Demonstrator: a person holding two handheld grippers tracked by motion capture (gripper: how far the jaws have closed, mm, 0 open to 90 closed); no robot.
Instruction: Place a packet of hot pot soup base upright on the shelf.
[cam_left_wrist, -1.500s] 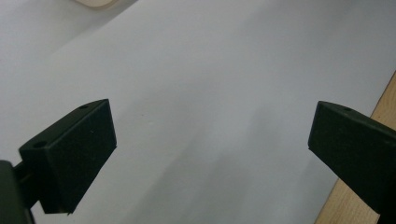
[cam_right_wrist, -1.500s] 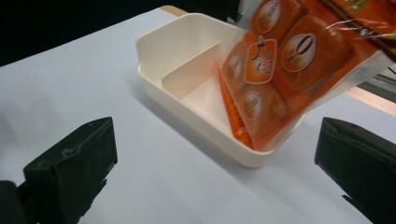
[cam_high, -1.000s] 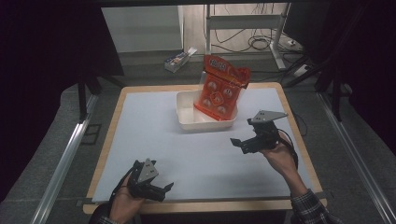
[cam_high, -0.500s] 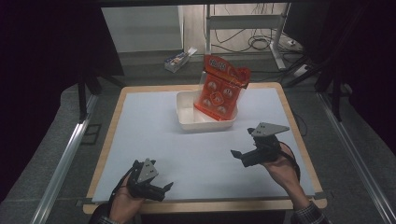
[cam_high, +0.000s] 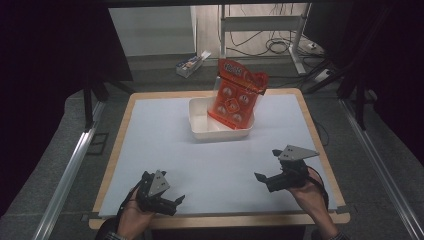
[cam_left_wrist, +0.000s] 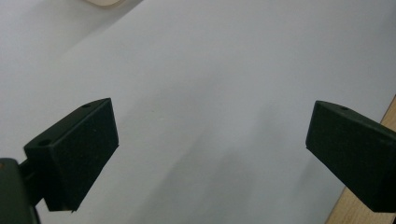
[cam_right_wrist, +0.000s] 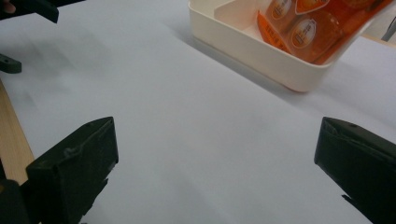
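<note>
At the near edge of the surface (cam_high: 150, 140), the left gripper (cam_high: 172, 202) sits low in a hand (cam_high: 131, 220) close to the near-left corner, its jaws spread wide apart with nothing between them; in the left gripper view they frame bare white covering, with a strip of wooden border showing at the lower right. The right gripper (cam_high: 267, 165) is held by the other hand (cam_high: 310, 192) near the near-right corner, a little farther in from the front edge than the left one, and its jaws also stand wide apart and empty, pointing left and inward across the surface. Between the two grippers lies a broad stretch of white sheet with nothing on it, and the same open sheet runs on toward the middle. The right gripper view shows this bare ground from its jaws up to the white tray (cam_right_wrist: 261, 46), with the wooden border at the lower left. The tray (cam_high: 200, 117) stands toward the far side, slightly right of centre, well apart from both grippers and short of the far wooden edge. An orange packet (cam_high: 235, 97) with round printed shapes leans upright in the tray's right part, its top rising above the rim and tilting toward the far side. Beyond the surface, a small box (cam_high: 191, 63) and cables (cam_high: 280, 45) lie on the floor.
</note>
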